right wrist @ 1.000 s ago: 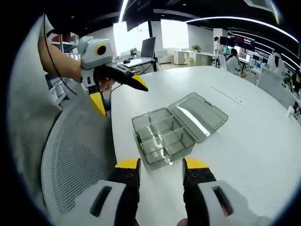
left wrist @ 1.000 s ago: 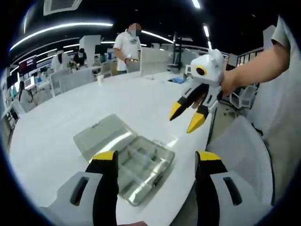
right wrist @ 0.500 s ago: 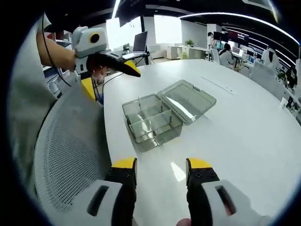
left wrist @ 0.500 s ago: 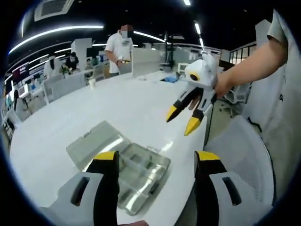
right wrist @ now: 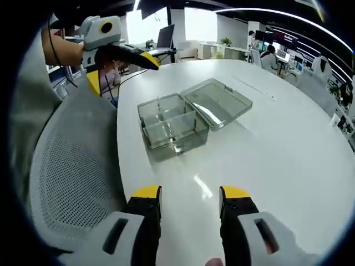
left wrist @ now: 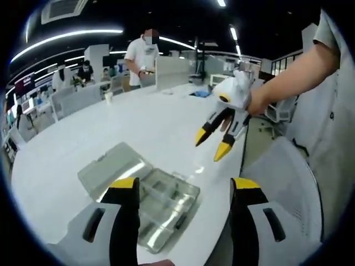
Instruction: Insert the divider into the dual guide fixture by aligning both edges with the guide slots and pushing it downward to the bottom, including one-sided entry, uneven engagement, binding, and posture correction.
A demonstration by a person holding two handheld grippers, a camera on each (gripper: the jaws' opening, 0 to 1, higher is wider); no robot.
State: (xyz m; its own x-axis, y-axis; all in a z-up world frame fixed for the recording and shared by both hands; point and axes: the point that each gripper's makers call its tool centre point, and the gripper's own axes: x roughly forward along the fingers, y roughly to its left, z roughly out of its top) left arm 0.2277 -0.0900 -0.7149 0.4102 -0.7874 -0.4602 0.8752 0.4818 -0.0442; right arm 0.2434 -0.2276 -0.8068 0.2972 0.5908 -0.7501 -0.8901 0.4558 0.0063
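A clear plastic compartment box (right wrist: 172,128) lies on the white table (right wrist: 277,160) with its lid (right wrist: 217,101) folded open flat beside it. Thin clear divider walls (right wrist: 168,119) stand inside it. My right gripper (right wrist: 189,194) hovers open over bare table short of the box, nothing between its jaws. In the left gripper view the box (left wrist: 163,204) sits low between the jaws of my left gripper (left wrist: 185,186), which is open and holds nothing. The right gripper (left wrist: 211,145) hangs open in the air above the table edge. The left gripper (right wrist: 119,70) appears at the upper left, open.
A grey mesh chair (right wrist: 72,166) stands against the table's near edge, also seen as the chair back (left wrist: 285,177). A person's arm (left wrist: 294,72) holds the right gripper. A person (left wrist: 141,55) stands at the far side, with desks and monitors behind.
The right gripper view has drawn back, so the box lies farther from its jaws. The left gripper has come nearer the box. In the left gripper view the right gripper has sunk slightly.
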